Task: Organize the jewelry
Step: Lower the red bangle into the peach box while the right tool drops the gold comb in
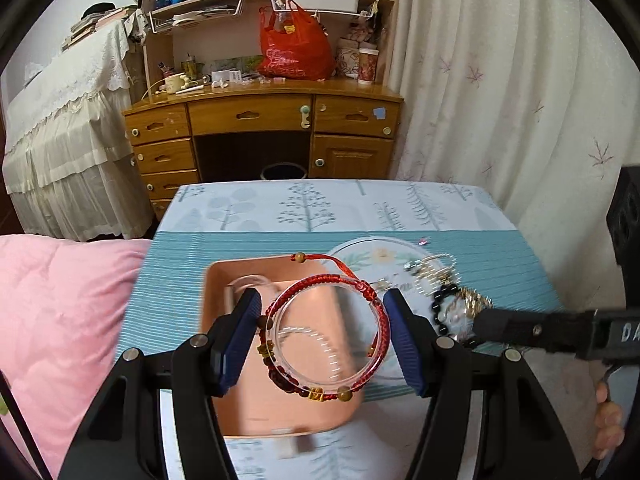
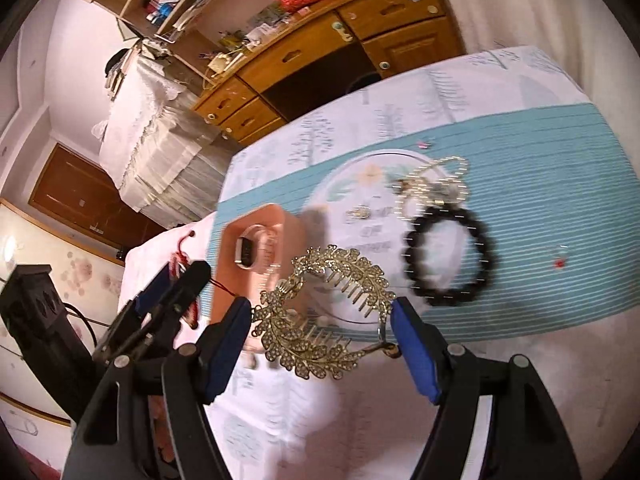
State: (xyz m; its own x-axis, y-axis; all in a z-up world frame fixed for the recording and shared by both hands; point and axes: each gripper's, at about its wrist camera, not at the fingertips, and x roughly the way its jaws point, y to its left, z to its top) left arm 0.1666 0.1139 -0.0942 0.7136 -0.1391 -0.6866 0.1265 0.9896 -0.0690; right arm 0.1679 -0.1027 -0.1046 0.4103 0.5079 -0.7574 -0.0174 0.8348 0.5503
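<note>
Jewelry was clamped in both grippers, a clear bangle wrapped with red braided cord bracelets (image 1: 326,338) between the left gripper (image 1: 322,342) pads above the pink tray (image 1: 224,280), and a gold leaf-shaped hair comb (image 2: 324,312) pinched edgewise in the right gripper (image 2: 324,332), likely to slip.
</note>
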